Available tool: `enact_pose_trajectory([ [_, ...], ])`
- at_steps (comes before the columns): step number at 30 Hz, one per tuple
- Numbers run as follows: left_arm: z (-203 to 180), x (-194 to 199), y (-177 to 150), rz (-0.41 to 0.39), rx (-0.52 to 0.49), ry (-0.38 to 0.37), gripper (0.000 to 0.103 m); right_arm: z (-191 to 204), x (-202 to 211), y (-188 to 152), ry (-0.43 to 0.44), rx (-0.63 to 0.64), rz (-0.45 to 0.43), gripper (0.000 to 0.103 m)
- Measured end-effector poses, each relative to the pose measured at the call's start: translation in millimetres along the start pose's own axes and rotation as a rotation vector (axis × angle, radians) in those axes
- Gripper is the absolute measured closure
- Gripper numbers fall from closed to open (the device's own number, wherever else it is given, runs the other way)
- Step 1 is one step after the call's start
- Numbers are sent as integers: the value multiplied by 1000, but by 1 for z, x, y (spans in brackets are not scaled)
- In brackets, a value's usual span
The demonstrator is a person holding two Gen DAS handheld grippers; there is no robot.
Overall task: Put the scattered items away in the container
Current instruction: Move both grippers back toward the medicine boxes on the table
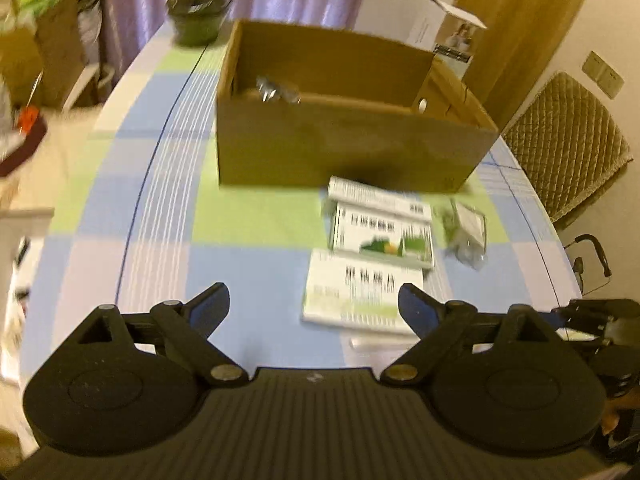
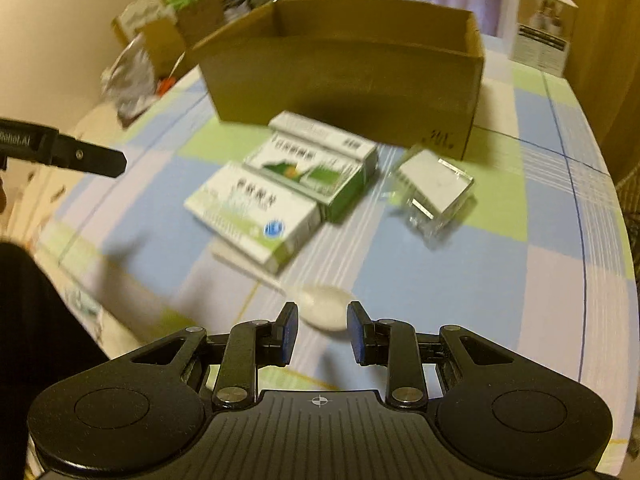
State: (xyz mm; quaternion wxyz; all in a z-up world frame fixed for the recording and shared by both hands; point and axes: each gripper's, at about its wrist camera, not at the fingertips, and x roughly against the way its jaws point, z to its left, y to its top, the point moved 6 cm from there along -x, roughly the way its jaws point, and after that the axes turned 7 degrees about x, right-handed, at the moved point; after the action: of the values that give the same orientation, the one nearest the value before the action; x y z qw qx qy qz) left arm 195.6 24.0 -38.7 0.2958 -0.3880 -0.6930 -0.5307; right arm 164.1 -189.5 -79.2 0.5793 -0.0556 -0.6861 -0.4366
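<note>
cardboard box (image 2: pixel 344 80), plain brown with matte walls and an open top, stands on the far part of the table (image 1: pixel 248 272), whose cloth is a smooth check of pale blue, green and white squares crossed by thin lines. something crinkly and shiny (image 1: pixel 276 90) lies inside the box near its left wall; it is too blurred to name. just in front of the box lie two flat rectangular medicine cartons, glossy white and green: the far carton (image 2: pixel 320 164) nearly reaches the box's front wall, and the near carton (image 2: pixel 256 212) lies just beside it, toward the grippers. to their right sits a small clear plastic case (image 2: pixel 436 192), hard-edged and glinting, with a white panel on top. a white plastic spoon (image 2: pixel 324 308) lies nearest of all, its rounded bowl just ahead of the right gripper (image 2: pixel 322 330), its thin handle running back under the near carton's edge. the right gripper's blue-padded jaws stand partly apart with nothing between them. the left gripper (image 1: pixel 314 308) is spread wide, empty, above bare cloth left of the cartons.
</note>
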Motion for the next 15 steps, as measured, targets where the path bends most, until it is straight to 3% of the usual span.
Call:
enact_pose_trajectory([
  [3,6,0,-16,18,29,16,14,0,-3,-10,10,38,21,67],
  [4,7,0,-20,25,36,18,14,0,-4,-11,13,56,28,55],
  [5,9,0,-22,30,41,22,14,0,-5,-11,15,75,32,18],
  [6,10,0,-25,33,43,26,14,-1,-6,-11,20,92,23,11],
  [9,11,1,-29,37,31,34,14,-2,-15,-7,63,173,60,12],
  [15,9,-7,-32,58,-3,43,14,9,-34,-3,110,466,127,12],
])
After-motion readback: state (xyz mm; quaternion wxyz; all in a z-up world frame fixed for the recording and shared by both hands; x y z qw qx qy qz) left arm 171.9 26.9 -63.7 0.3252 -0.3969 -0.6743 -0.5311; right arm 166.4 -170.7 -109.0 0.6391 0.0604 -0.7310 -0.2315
